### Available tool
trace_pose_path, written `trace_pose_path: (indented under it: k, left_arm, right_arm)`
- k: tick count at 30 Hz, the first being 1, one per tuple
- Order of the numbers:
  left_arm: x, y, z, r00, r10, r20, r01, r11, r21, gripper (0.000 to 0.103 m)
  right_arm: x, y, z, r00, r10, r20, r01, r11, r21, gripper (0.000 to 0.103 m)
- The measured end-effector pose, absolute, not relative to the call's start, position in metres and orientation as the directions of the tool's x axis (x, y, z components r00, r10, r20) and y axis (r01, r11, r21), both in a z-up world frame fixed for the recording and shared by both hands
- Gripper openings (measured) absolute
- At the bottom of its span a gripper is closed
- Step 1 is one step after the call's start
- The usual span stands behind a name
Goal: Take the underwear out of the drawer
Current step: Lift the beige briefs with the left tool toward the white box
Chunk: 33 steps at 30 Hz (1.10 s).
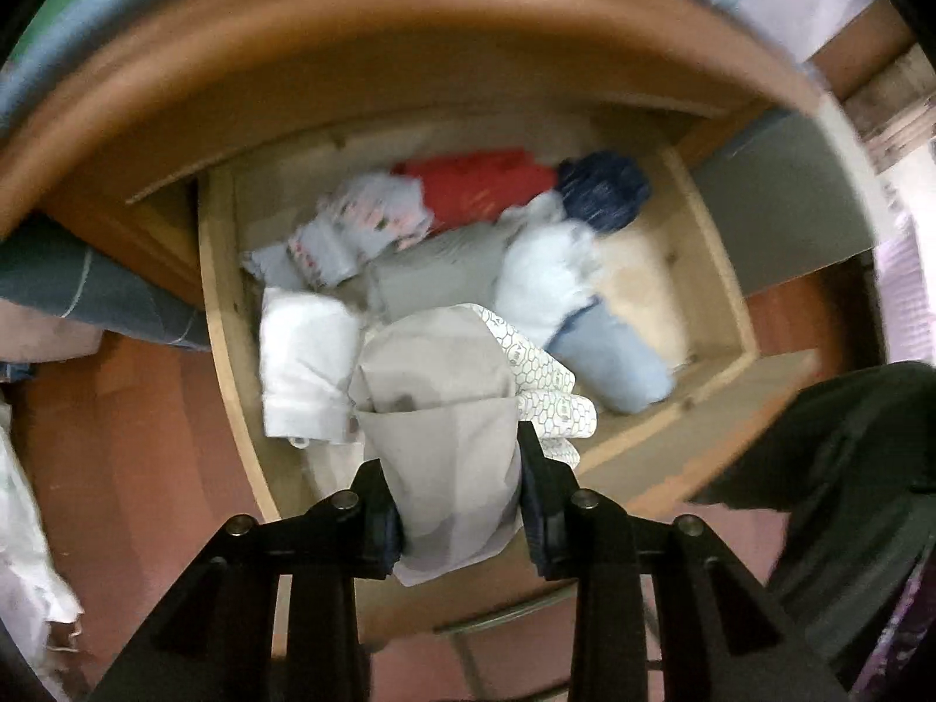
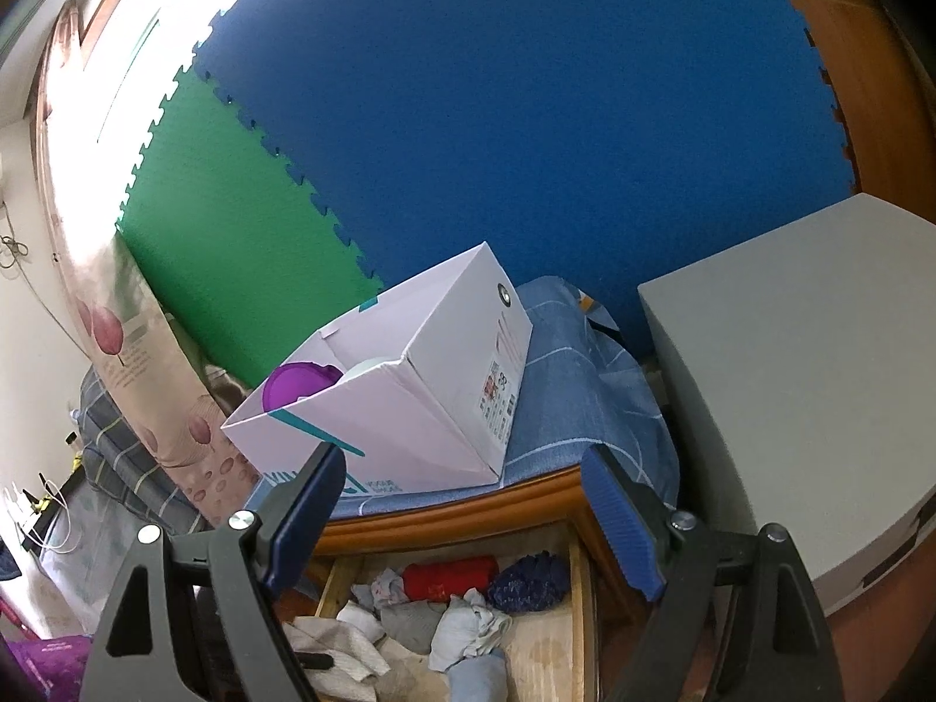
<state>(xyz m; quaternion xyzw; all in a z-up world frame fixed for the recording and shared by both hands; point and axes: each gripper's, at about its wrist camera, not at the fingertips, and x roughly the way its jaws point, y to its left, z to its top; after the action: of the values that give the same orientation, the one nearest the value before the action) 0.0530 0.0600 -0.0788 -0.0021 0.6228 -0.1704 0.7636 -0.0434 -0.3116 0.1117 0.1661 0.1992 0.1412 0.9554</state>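
Open drawer [image 1: 225, 316], landmark: white folded piece [image 1: 304, 368] at its left; beige underwear [image 1: 444, 409] at its front, grasped by left gripper [image 1: 459, 503], lift in hand. Next: raise it over the front edge; patterned piece [image 1: 544, 374] touches it. Right of drawer: right gripper [image 2: 462, 520], released, empty.

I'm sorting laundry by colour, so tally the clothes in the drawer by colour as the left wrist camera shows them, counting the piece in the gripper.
Beige, in the left gripper: 1
Red: 1
Navy: 1
Grey: 1
Light blue: 2
White or patterned white: 3
Total: 9
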Motion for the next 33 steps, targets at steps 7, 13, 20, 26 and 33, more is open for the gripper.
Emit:
trace_pose_path:
  k: [7,13,20,26,33]
  left_arm:
    - [0.030,0.053,-0.027,0.248,-0.363,-0.898,0.254,0.919,-0.301,0.029]
    - [0.021,0.042,0.014,0.296,-0.426,-0.855,0.292,0.892,-0.344,0.029]
    - [0.020,0.029,0.080,0.359,-0.473,-0.805,0.360,0.866,-0.348,0.030]
    - [0.046,0.023,0.146,0.424,-0.512,-0.747,0.391,0.847,-0.359,0.030]
    - [0.110,0.007,0.195,0.523,-0.460,-0.718,0.383,0.879,-0.284,0.030]
  right_arm:
    - [-0.041,-0.308,0.111,0.875,0.334,-0.351,-0.204,0.911,0.360,0.085]
    - [-0.039,-0.307,0.109,0.870,0.335,-0.363,-0.200,0.911,0.360,0.085]
    - [-0.039,-0.306,0.109,0.869,0.336,-0.363,-0.202,0.911,0.360,0.085]
    - [-0.039,-0.307,0.108,0.868,0.342,-0.360,-0.206,0.908,0.366,0.085]
    - [-0.039,-0.310,0.108,0.864,0.355,-0.358,-0.212,0.900,0.381,0.085]
